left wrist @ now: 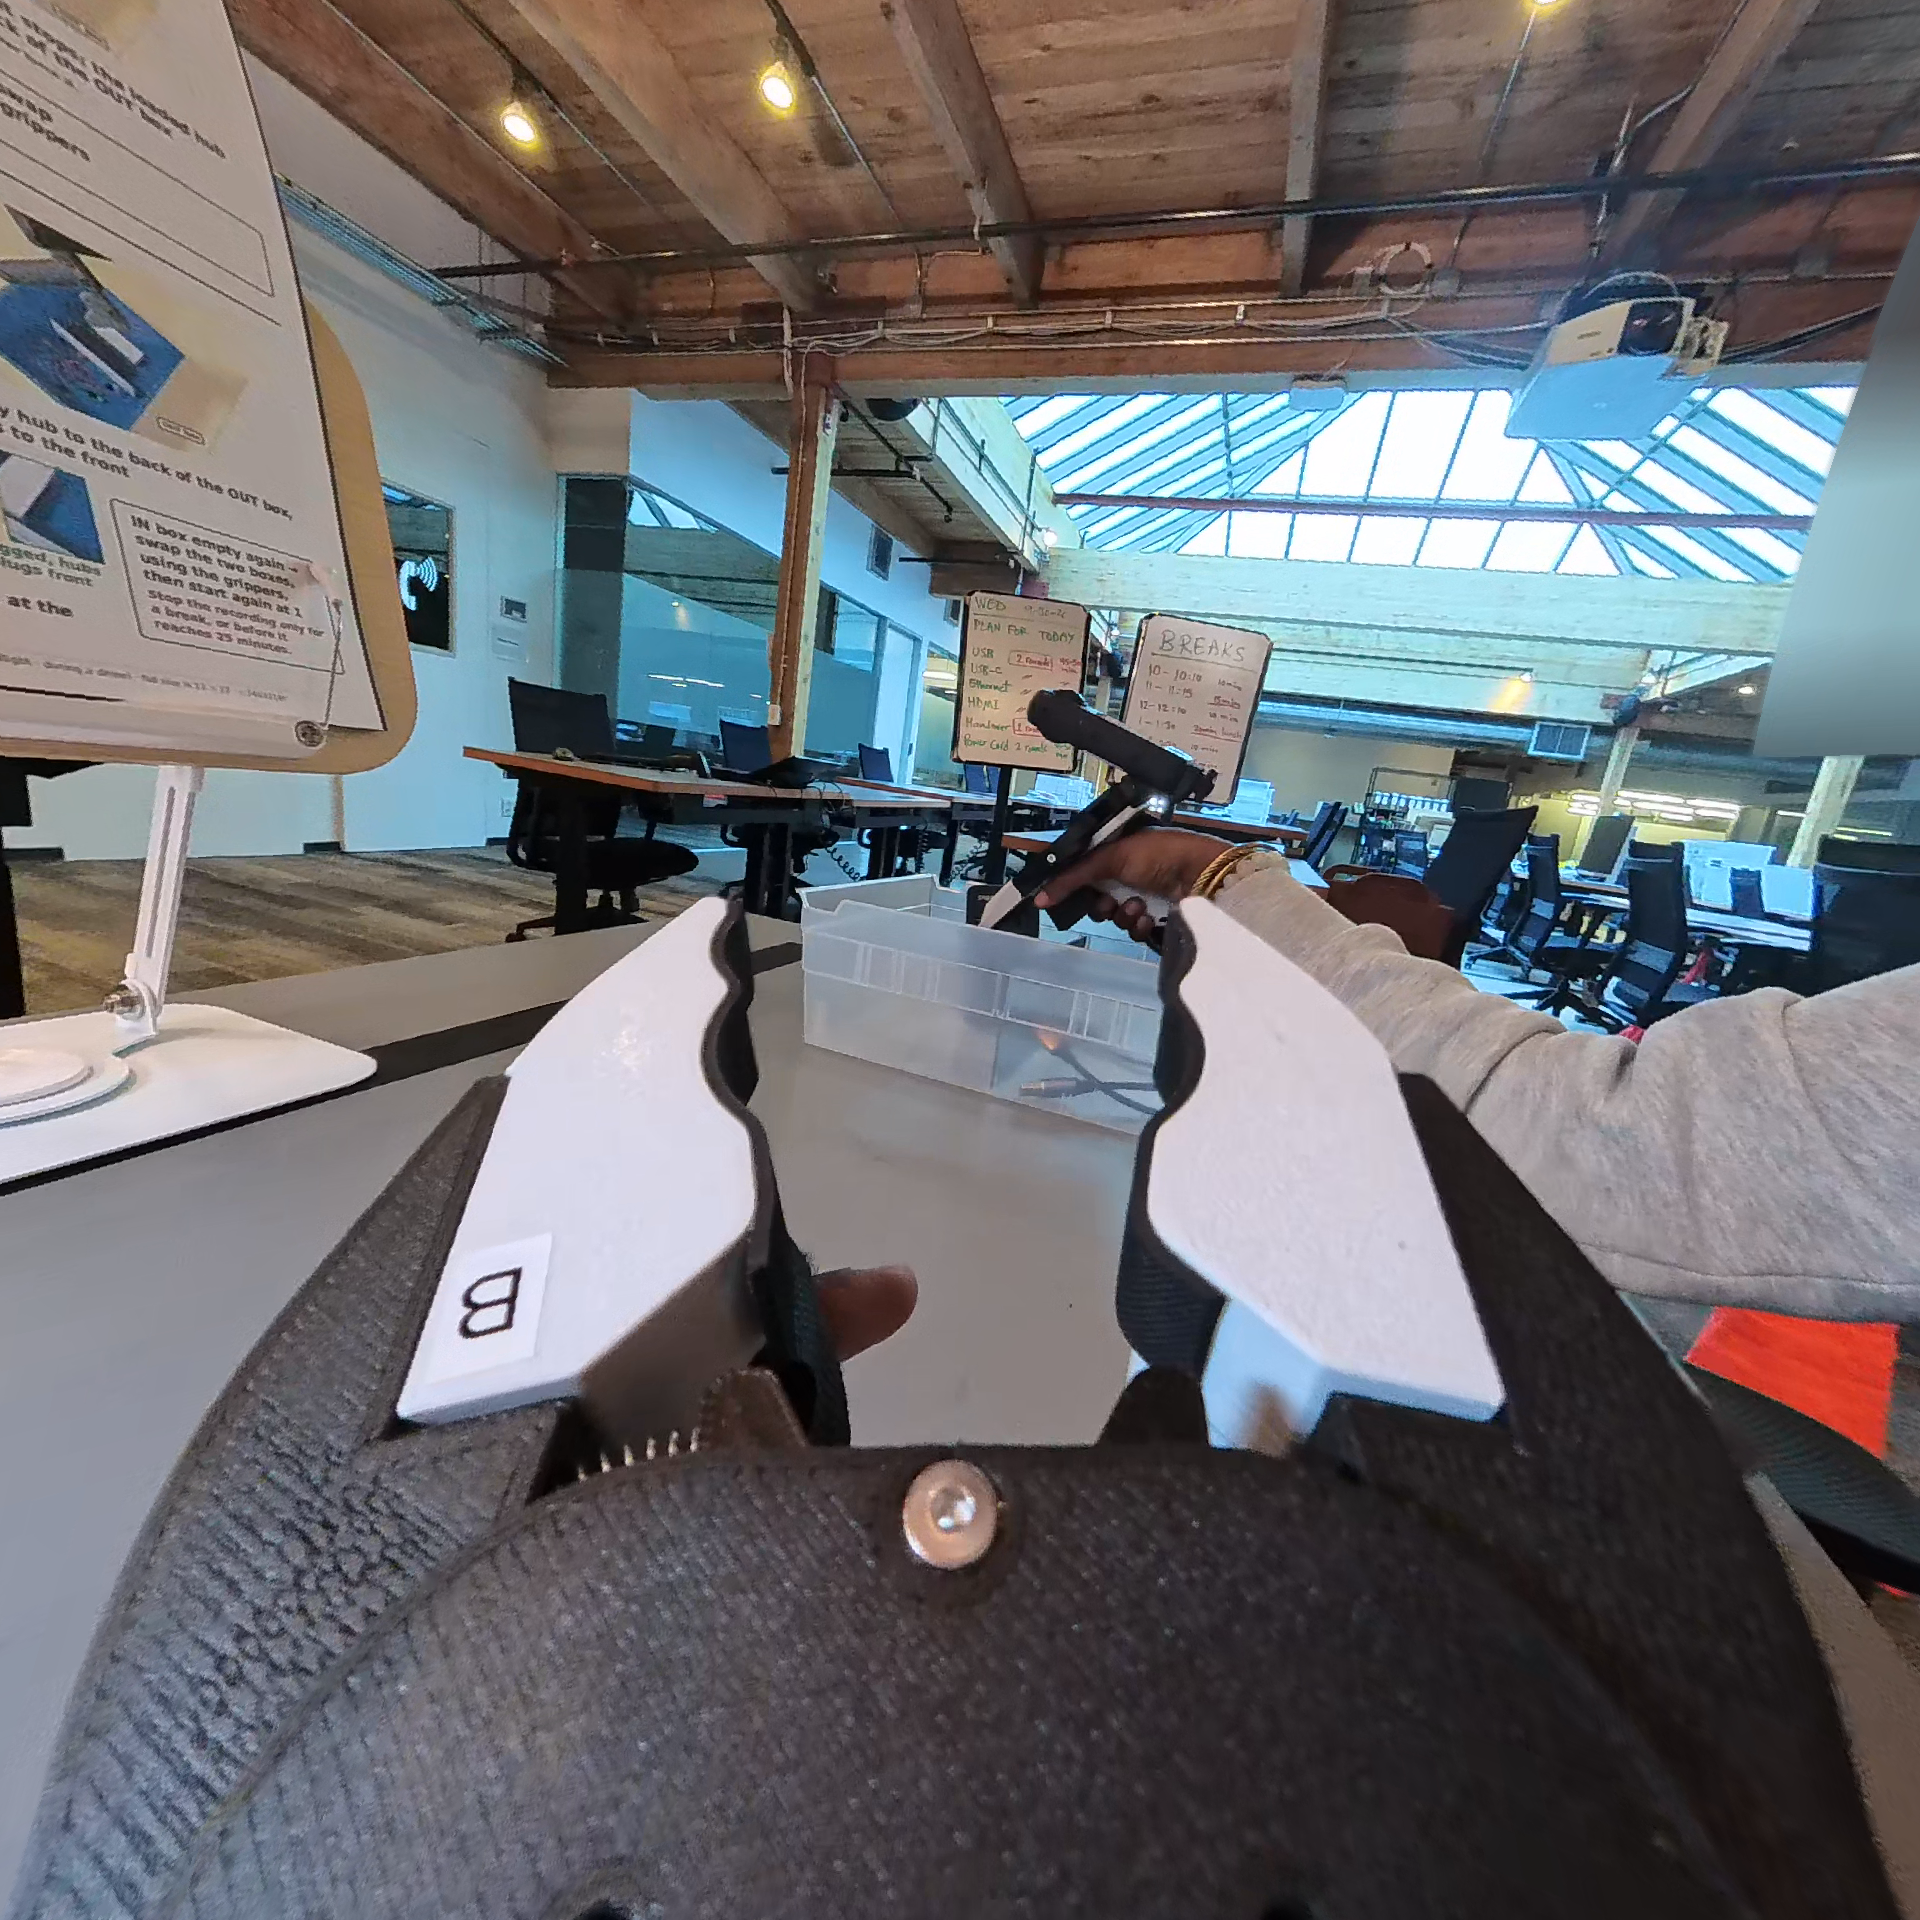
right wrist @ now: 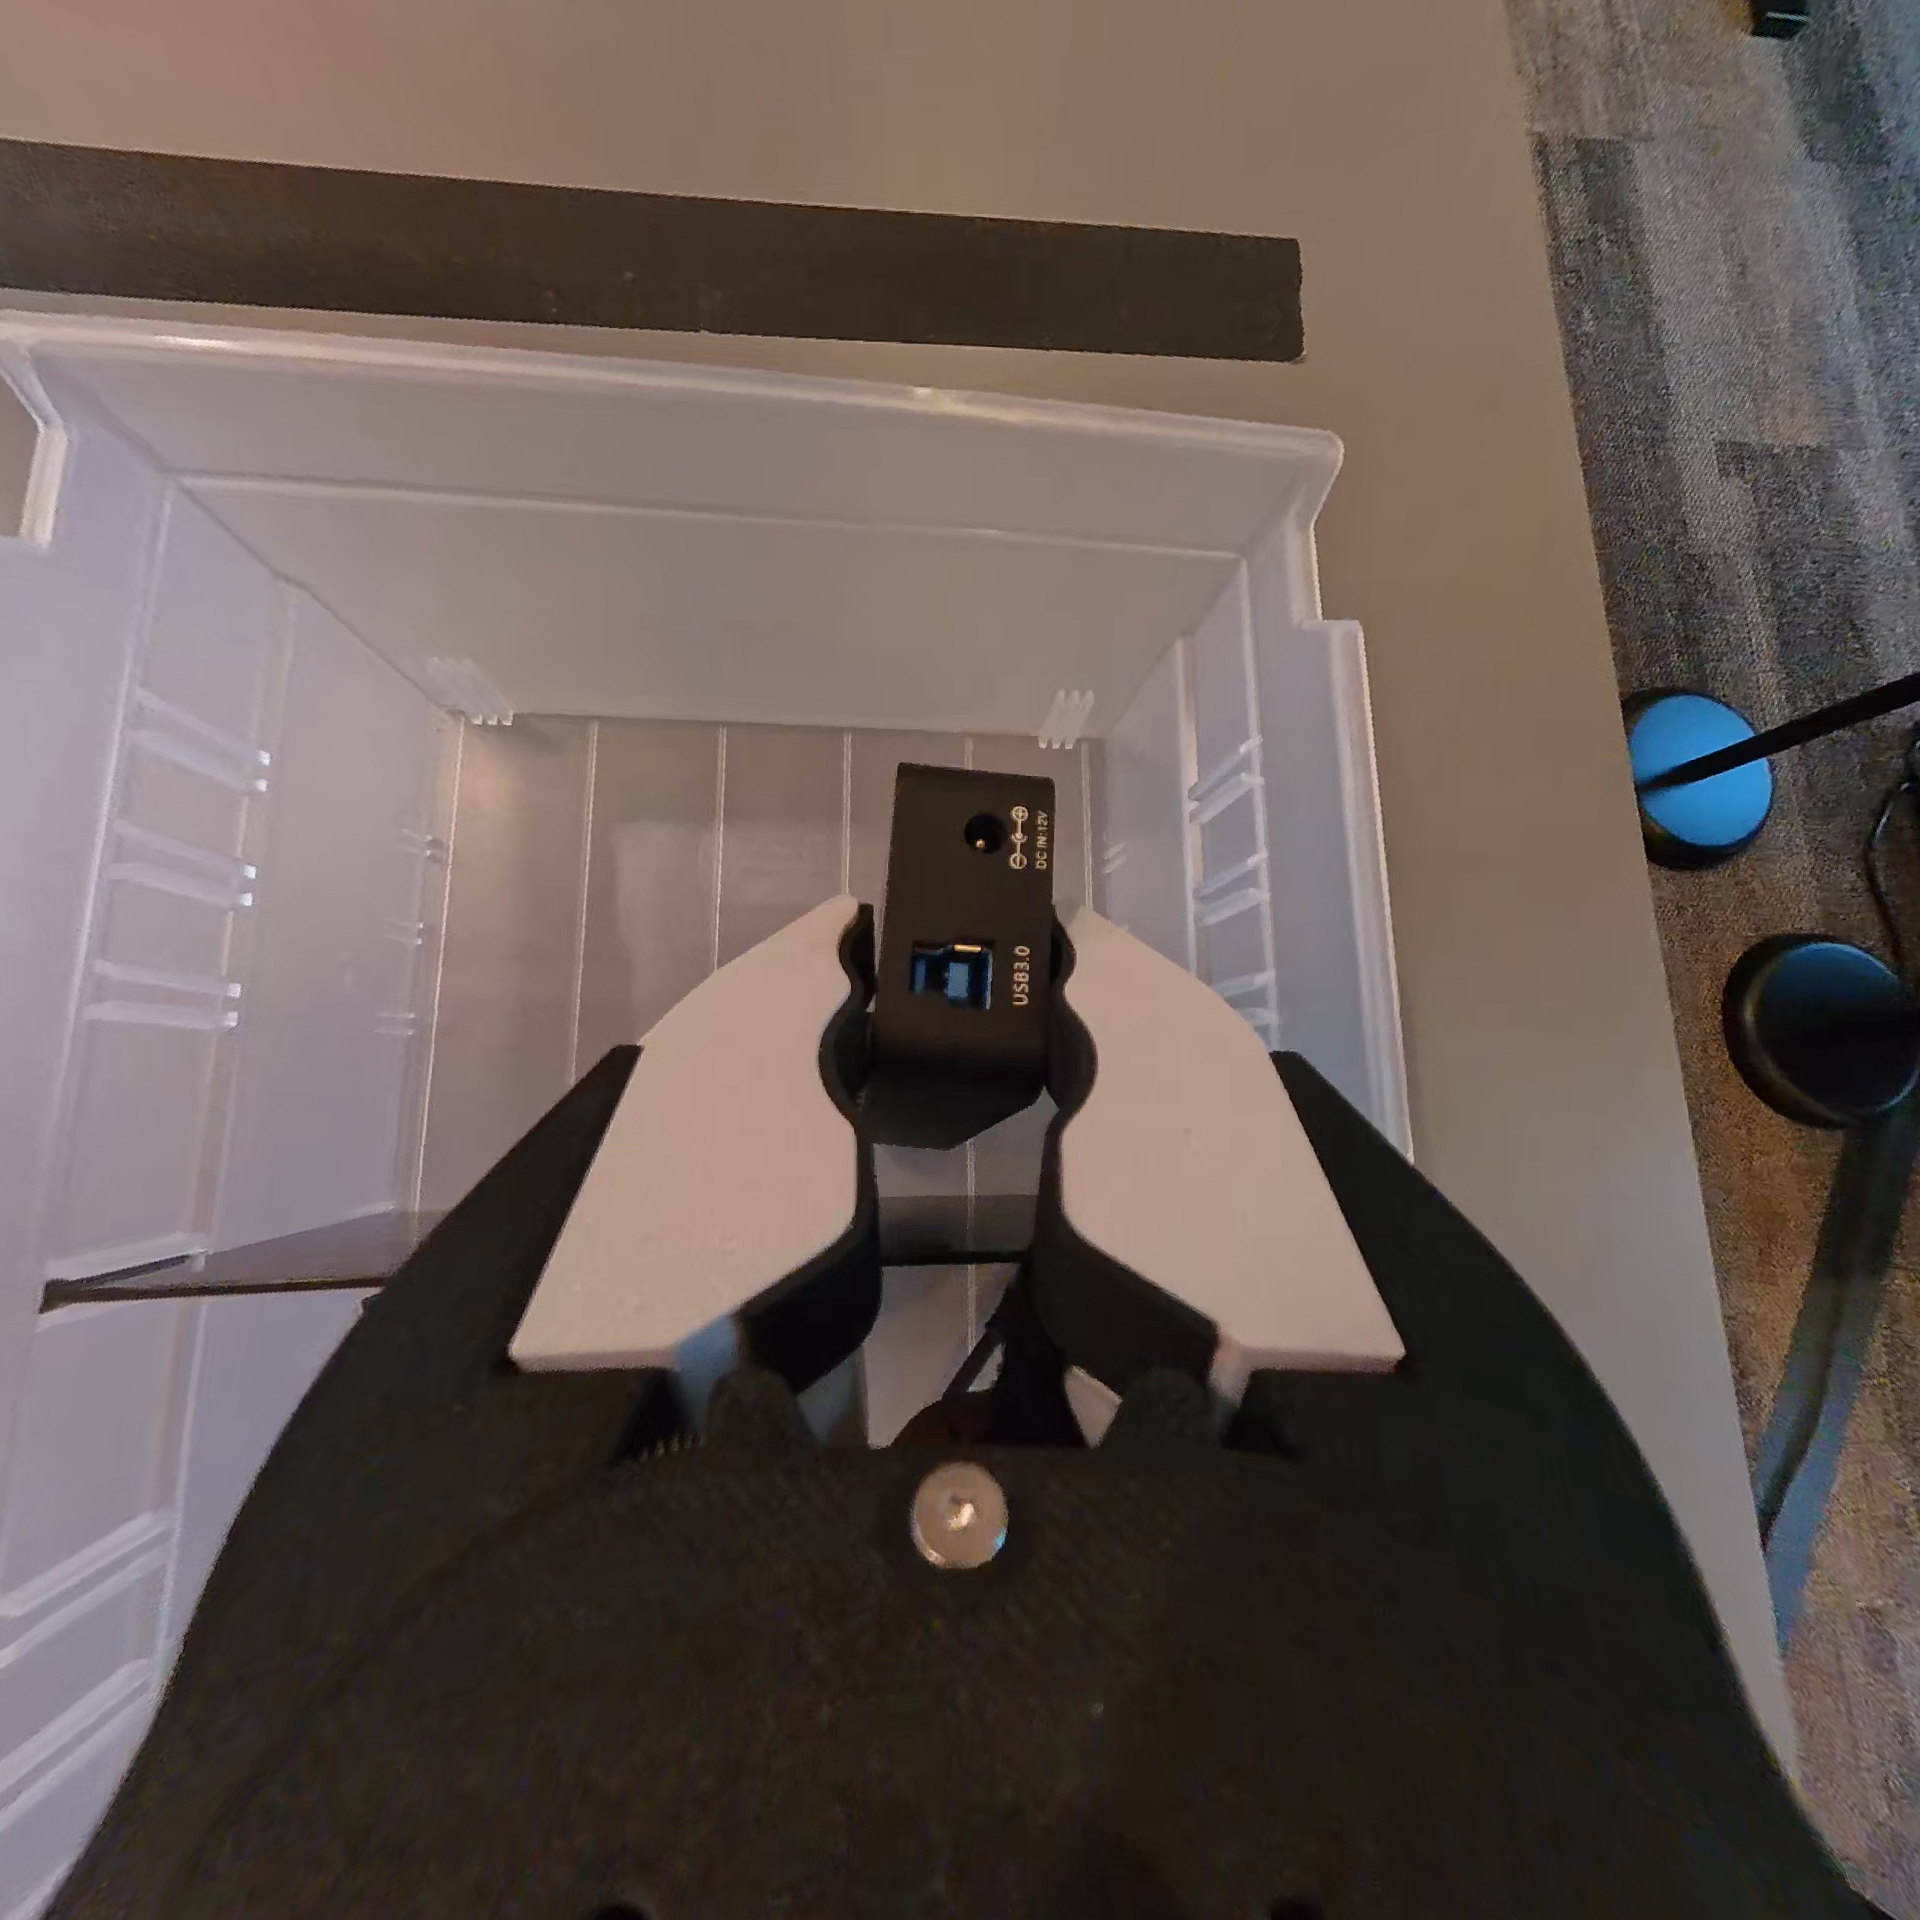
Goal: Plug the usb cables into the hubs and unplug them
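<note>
White fingers of the left gripper [left wrist: 951, 1023] stand spread with nothing between them, held level above the grey table [left wrist: 260, 1247], aimed at one clear plastic bin [left wrist: 977, 987] on the far side. One cable [left wrist: 1091, 1089] lies inside it. To the right, a grey-sleeved arm [left wrist: 1558, 1091] reaches over the bin, tilting the right gripper [right wrist: 958, 977] steeply down. Its fingers pinch one black USB hub [right wrist: 961, 935] above the bin floor [right wrist: 644, 883], its blue port facing up at the camera, long axis running near to far
</note>
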A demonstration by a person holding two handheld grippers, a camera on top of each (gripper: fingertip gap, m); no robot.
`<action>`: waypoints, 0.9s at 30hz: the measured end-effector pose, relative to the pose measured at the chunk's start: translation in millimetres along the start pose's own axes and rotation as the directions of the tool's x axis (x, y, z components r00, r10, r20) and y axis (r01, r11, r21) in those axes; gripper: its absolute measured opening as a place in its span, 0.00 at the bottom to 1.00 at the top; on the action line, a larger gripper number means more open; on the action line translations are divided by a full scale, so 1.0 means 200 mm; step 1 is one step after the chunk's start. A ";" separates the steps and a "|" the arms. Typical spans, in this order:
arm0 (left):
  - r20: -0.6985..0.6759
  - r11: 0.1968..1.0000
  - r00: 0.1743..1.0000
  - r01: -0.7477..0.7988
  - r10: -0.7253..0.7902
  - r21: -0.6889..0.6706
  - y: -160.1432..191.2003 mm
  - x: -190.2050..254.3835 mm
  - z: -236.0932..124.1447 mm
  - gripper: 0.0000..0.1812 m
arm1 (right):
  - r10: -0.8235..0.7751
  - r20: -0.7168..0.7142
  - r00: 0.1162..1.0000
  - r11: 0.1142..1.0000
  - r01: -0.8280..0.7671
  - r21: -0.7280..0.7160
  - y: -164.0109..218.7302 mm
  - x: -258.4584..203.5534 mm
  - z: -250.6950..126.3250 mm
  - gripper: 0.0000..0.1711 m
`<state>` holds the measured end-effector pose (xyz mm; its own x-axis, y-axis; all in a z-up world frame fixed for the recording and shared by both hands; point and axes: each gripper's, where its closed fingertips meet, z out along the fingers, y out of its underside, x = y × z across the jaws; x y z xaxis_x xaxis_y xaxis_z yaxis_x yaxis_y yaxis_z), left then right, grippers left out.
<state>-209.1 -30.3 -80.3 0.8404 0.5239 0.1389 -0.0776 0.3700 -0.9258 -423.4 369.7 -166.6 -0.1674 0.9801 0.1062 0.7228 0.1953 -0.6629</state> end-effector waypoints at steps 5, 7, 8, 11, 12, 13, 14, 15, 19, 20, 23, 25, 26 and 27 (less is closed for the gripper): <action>-0.001 1.000 1.000 -0.002 0.002 -0.008 0.01 0.00 0.00 0.42 | -0.032 -0.010 0.999 0.999 0.033 0.040 -0.05 -0.03 0.02 0.17; -0.002 1.000 1.000 -0.011 0.011 -0.010 0.01 0.00 0.00 0.42 | -0.040 -0.030 0.999 0.997 0.041 0.057 -0.06 -0.02 0.02 0.17; -0.002 1.000 1.000 -0.014 0.014 -0.012 0.01 0.01 0.00 0.42 | -0.034 -0.044 0.998 0.996 0.038 0.080 -0.08 -0.02 0.02 0.17; -0.002 1.000 1.000 -0.022 0.022 -0.020 0.02 0.01 0.00 0.41 | -0.013 -0.077 0.997 0.988 0.024 0.153 -0.14 0.00 0.01 0.17; -0.002 0.999 1.000 -0.026 0.026 -0.023 0.02 0.01 0.00 0.41 | -0.001 -0.085 0.996 0.982 0.018 0.188 -0.16 0.00 0.01 0.17; -0.002 0.999 1.000 -0.030 0.030 -0.026 0.02 0.01 0.00 0.41 | 0.016 -0.082 0.997 0.974 0.003 0.226 -0.18 0.00 0.02 0.17; -0.003 0.999 0.999 -0.034 0.034 -0.029 0.02 0.01 0.00 0.41 | 0.038 -0.069 0.997 0.966 -0.019 0.258 -0.20 0.00 0.02 0.17; -0.004 0.999 0.999 -0.037 0.037 -0.034 0.03 0.01 0.01 0.41 | 0.061 -0.053 0.997 0.959 -0.044 0.279 -0.21 0.00 0.03 0.17; -0.011 0.997 0.998 -0.061 0.060 -0.053 0.04 0.02 0.01 0.41 | 0.084 -0.007 0.996 0.973 -0.081 0.217 -0.14 -0.02 0.09 0.18; -0.014 0.996 0.998 -0.067 0.067 -0.058 0.05 0.03 0.01 0.41 | 0.077 0.004 0.997 0.984 -0.076 0.160 -0.11 -0.03 0.09 0.18; -0.021 0.994 0.997 -0.077 0.076 -0.071 0.06 0.03 0.01 0.41 | 0.035 0.062 0.997 0.997 -0.030 -0.072 0.05 -0.09 0.10 0.21; -0.024 0.994 0.997 -0.080 0.078 -0.078 0.07 0.04 0.02 0.41 | 0.039 0.034 0.999 0.995 -0.035 -0.097 0.05 -0.07 0.09 0.25; -0.026 0.993 0.996 -0.084 0.082 -0.082 0.07 0.04 0.02 0.41 | 0.035 0.025 0.999 0.994 -0.032 -0.103 0.05 -0.06 0.09 0.27; -0.026 0.992 0.996 -0.090 0.088 -0.084 0.07 0.04 0.02 0.41 | 0.029 0.015 0.999 0.995 -0.027 -0.100 0.05 -0.06 0.08 0.29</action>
<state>-205.2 -18.2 -91.6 0.8438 0.5346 0.0477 -0.1077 0.2556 -0.9608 -425.0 359.6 -185.4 -0.1565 0.9847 0.0760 0.7903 0.1711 -0.5883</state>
